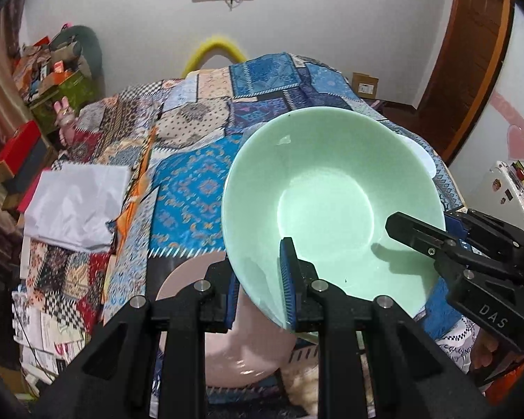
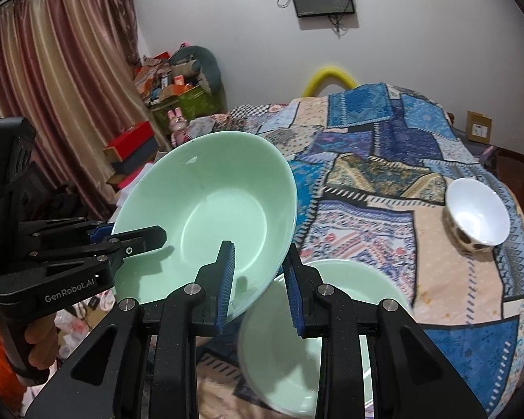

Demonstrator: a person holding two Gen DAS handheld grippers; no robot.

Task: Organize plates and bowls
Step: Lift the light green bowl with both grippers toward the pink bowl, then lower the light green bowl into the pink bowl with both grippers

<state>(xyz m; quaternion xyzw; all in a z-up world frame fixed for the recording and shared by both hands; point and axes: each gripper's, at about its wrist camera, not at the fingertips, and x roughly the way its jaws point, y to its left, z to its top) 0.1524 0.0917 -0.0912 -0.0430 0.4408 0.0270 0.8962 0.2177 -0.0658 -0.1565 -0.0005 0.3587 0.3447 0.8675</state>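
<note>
A mint-green bowl [image 1: 325, 199] is held tilted in the air above the patchwork bedspread [image 1: 188, 188]. My left gripper [image 1: 258, 286] is shut on its near rim; my right gripper [image 1: 415, 234] clamps the opposite rim. In the right wrist view the same bowl [image 2: 209, 216] sits between my right gripper's fingers [image 2: 258, 286], and the left gripper [image 2: 146, 237] grips its left rim. A pink plate [image 1: 227, 345] lies below the bowl. A second green bowl [image 2: 307, 349] lies under the right gripper. A small white bowl [image 2: 477, 214] stands on the bedspread at right.
A folded white cloth [image 1: 77, 209] lies on the bedspread's left side. Boxes and clutter [image 1: 49, 80] pile up at the far left by a curtain [image 2: 52, 87]. A wooden door [image 1: 471, 66] is at the right.
</note>
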